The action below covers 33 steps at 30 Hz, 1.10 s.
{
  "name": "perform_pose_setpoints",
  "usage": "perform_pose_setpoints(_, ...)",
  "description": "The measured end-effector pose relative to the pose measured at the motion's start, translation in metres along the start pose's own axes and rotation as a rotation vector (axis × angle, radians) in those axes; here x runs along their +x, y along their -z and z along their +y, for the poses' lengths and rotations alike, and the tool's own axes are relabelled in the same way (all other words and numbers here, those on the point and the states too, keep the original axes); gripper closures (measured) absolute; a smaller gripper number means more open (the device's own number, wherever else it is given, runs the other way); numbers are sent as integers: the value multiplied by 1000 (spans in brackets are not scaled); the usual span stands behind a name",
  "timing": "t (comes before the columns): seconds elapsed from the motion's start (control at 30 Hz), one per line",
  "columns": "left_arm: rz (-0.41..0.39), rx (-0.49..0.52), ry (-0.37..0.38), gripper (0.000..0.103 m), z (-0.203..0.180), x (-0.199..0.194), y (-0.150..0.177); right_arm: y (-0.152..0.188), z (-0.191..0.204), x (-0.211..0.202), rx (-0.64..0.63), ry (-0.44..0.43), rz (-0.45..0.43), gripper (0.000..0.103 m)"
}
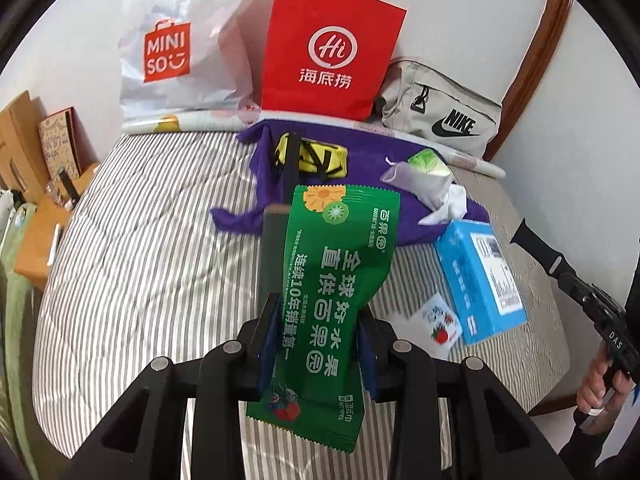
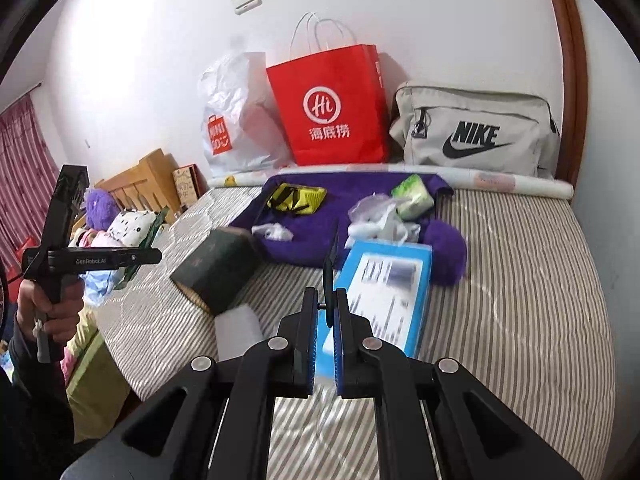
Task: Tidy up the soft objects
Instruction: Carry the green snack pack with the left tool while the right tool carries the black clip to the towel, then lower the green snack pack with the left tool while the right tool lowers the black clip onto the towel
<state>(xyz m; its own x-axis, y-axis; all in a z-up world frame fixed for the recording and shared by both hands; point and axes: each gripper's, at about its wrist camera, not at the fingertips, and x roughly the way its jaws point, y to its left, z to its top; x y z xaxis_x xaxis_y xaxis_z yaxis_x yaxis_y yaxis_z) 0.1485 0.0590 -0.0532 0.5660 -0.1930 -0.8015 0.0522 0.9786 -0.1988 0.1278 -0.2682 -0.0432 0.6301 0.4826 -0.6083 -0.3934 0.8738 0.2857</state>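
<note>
**Green wet-wipe packet held up over the bed**

My left claw (image 1: 318, 344) is clamped on a flat green foil packet of wet wipes (image 1: 336, 292), gripped across its lower half so the long upper end stands up above the striped grey-and-white quilt of the bed (image 1: 140, 272). I judge the hold near one end leaves the free end ready to be laid onto a pile.

My right claw (image 2: 325, 340) has its jaws drawn nearly together with nothing between them, held low over the near edge of the bed, probably kept out of the way.

Further off lies a purple cloth (image 2: 304, 232) carrying a yellow-and-black pouch (image 2: 296, 198) and a small green tissue pack (image 2: 414, 196); it looks like the gathering spot. A light blue rectangular box (image 2: 384, 292) lies just near of it. A red paper carrier bag (image 1: 328, 52) stands against the far wall.
</note>
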Motion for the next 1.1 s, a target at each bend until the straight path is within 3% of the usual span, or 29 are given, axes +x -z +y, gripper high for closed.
perform_pose_setpoints(0.6, 25, 30, 15, 70, 2, 57, -86, -88, -17, 78, -3, 5, 12, 96)
perform_pose_setpoints(1.1, 109, 53, 26, 69, 5, 126, -123, -118, -56, 173, 41, 42, 128, 96)
